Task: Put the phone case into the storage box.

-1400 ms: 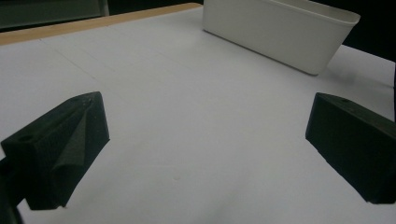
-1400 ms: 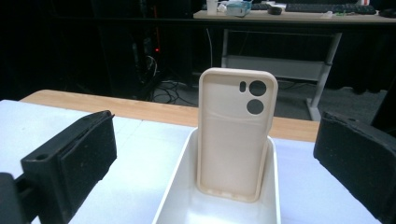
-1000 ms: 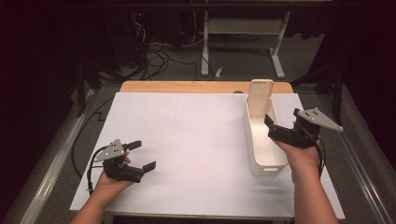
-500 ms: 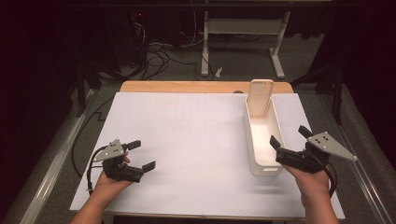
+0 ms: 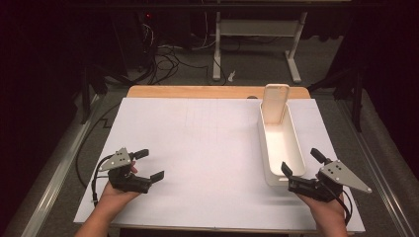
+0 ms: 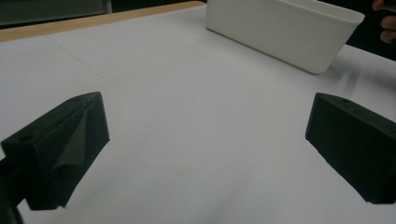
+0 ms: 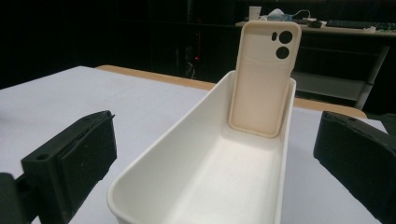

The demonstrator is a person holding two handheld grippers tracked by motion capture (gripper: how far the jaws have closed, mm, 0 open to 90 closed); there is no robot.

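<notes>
A long white bin [image 5: 289, 153] [image 7: 189, 154] [image 6: 252, 32] lies lengthwise at the right of the white table top [image 5: 197, 148]. A cream phone case [image 5: 274, 102] [image 7: 262, 79] stands upright inside its far end, leaning on the end wall. My right gripper [image 5: 302, 164] [image 7: 215, 158] is open at the bin's near end, its jaws spread wider than the bin, holding nothing. At the front left my left gripper [image 5: 149, 164] [image 6: 205, 140] rests on the table, open and empty, pointing toward the bin.
A wooden strip [image 5: 197, 92] borders the table's far edge. Beyond it are cables [image 5: 168, 57] on the floor and a metal stand [image 5: 257, 29]. Metal rails [image 5: 54, 173] run along the table's left and right sides.
My right gripper has drawn back toward the person along the bin, from its middle to just past its near end. The left gripper has stayed still.
</notes>
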